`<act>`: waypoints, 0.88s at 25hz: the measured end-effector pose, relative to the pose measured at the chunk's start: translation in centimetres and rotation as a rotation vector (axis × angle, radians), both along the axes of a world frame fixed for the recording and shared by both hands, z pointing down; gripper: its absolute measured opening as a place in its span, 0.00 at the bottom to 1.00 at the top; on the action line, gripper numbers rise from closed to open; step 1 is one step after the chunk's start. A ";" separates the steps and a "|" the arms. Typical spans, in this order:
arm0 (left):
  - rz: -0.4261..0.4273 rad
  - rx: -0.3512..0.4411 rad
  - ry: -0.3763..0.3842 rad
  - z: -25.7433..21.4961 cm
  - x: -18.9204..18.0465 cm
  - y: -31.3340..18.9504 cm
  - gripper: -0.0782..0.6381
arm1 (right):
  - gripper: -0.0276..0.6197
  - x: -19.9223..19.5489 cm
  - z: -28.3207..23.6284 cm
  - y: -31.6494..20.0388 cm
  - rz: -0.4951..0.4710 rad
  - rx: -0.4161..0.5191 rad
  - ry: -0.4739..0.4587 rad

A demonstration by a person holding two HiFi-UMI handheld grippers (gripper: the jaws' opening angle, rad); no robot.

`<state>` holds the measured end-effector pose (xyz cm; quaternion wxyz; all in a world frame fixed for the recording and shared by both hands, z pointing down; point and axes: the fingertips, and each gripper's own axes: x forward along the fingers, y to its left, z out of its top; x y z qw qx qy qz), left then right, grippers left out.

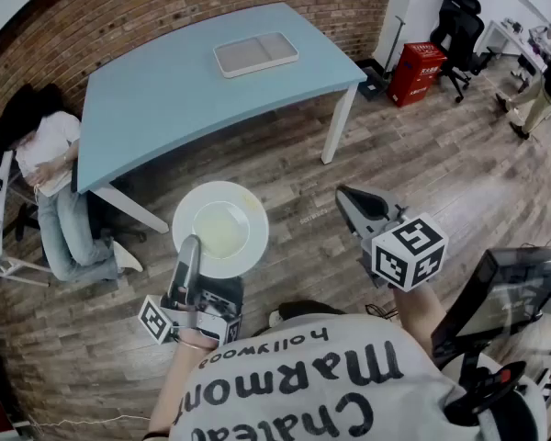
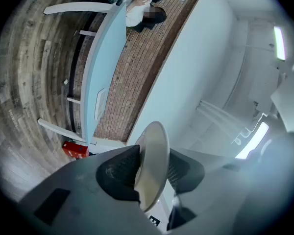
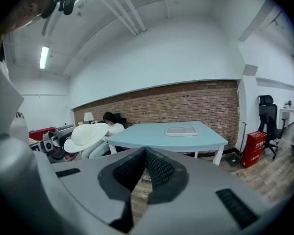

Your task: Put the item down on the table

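A white round plate (image 1: pixel 220 230) with a shallow well hangs over the wooden floor, in front of the light blue table (image 1: pixel 211 90). My left gripper (image 1: pixel 189 248) is shut on its near rim. In the left gripper view the plate (image 2: pixel 156 151) stands edge-on between the two dark pads (image 2: pixel 118 173), which press on it. My right gripper (image 1: pixel 348 197) is held to the right of the plate, apart from it, shut with nothing in it. In the right gripper view its jaws (image 3: pixel 145 161) meet at the tips, the plate (image 3: pixel 88 135) shows at left and the table (image 3: pixel 161 137) lies ahead.
A white tray (image 1: pixel 255 53) lies on the far part of the table. A person (image 1: pixel 50 168) sits at the table's left end. A red box (image 1: pixel 416 72) and a black office chair (image 1: pixel 459 16) stand at the back right. Dark equipment (image 1: pixel 510 292) is close on my right.
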<state>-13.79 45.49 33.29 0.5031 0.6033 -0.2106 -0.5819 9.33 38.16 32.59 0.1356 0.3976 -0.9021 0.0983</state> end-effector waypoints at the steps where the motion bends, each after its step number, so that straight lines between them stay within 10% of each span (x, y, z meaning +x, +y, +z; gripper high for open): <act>1: 0.000 0.001 0.000 0.0 0.0 0.0 0.28 | 0.06 0.0 -0.1 0.0 0.003 0.002 -0.009; 22: 0.000 0.004 -0.017 0.1 -1.8 -2.2 0.28 | 0.06 -1.3 0.9 -1.1 0.054 0.005 -0.037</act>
